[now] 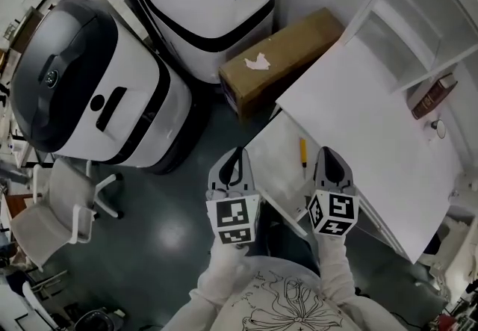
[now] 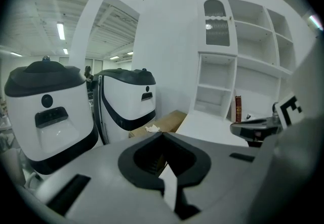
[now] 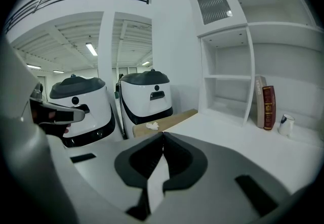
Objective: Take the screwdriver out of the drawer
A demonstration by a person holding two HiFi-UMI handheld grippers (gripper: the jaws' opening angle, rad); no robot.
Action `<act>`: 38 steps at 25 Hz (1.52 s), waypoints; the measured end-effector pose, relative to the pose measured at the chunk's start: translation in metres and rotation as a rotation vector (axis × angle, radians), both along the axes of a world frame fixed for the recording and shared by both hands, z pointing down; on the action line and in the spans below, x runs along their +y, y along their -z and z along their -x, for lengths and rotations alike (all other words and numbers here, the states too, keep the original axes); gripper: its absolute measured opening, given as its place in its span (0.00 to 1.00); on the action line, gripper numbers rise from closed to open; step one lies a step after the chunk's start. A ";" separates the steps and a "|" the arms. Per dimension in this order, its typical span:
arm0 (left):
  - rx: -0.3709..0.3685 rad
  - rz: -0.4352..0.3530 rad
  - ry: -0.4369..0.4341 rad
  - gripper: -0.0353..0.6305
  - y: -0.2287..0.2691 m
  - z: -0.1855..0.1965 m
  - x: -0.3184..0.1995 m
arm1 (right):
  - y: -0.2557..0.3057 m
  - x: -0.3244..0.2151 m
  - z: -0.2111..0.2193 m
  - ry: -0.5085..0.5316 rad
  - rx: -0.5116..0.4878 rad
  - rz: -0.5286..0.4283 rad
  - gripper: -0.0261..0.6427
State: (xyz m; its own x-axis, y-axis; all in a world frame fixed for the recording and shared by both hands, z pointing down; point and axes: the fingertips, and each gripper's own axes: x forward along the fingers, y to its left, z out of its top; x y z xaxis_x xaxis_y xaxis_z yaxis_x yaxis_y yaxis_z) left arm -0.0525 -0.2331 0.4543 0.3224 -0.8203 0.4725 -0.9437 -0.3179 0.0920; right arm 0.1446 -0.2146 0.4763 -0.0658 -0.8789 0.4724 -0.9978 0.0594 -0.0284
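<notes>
1. The step in hand looks like the reach-in stage. Both claws are hovering at the front edge of the counter point(image 1: 373, 120), over the open drawer point(image 1: 272, 172), and nothing is being carried yet.
2. A small yellow-handled thing, most likely the screwdriver point(image 1: 303, 152), is lying in the drawer close to the counter edge. It is sitting between the two claws, nearer the right one, and is too small to make out in detail.
3. The left claw point(image 1: 239, 154) is showing its jaws meeting tip to tip and gripping nothing.
4. The right claw point(image 1: 328, 152) is doing the same: jaws pressed together, nothing between them.
5. My guess for the next move:
   - The nearer right claw is going to need its jaws spread.
   - It then has to dip into the drawer with the jaws lined up across the handle.
   - After closing on the handle, it lifts clear of the counter edge.
6. View differences:
   - Only the head view is showing the drawer and the screwdriver.
   - Both gripper views are looking out level across the counter top, so the drawer is missing from them.
   - They are instead showing the shelves point(image 3: 223, 91), a book point(image 3: 268, 107), a cardboard box point(image 3: 167, 121) and two white machines point(image 3: 147, 96).
   - Each gripper view is also catching the other claw at its edge.
</notes>
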 end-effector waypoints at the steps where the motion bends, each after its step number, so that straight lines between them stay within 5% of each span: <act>1: 0.000 0.007 -0.007 0.06 -0.005 0.000 -0.003 | -0.005 -0.002 0.001 -0.002 0.001 0.007 0.04; 29: -0.023 0.203 -0.060 0.06 -0.108 -0.026 -0.029 | -0.144 -0.021 0.011 0.075 -0.020 0.298 0.05; 38: -0.027 0.249 -0.049 0.06 -0.132 -0.035 -0.027 | -0.197 -0.011 0.006 0.080 -0.028 0.396 0.15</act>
State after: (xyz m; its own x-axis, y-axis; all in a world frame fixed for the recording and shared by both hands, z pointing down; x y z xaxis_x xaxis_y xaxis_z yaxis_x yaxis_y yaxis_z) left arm -0.0174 -0.2605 0.5860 0.3433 -0.6613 0.6669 -0.9310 -0.3336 0.1484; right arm 0.1385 -0.2259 0.6736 -0.1442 -0.6207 0.7706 -0.9890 0.1157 -0.0919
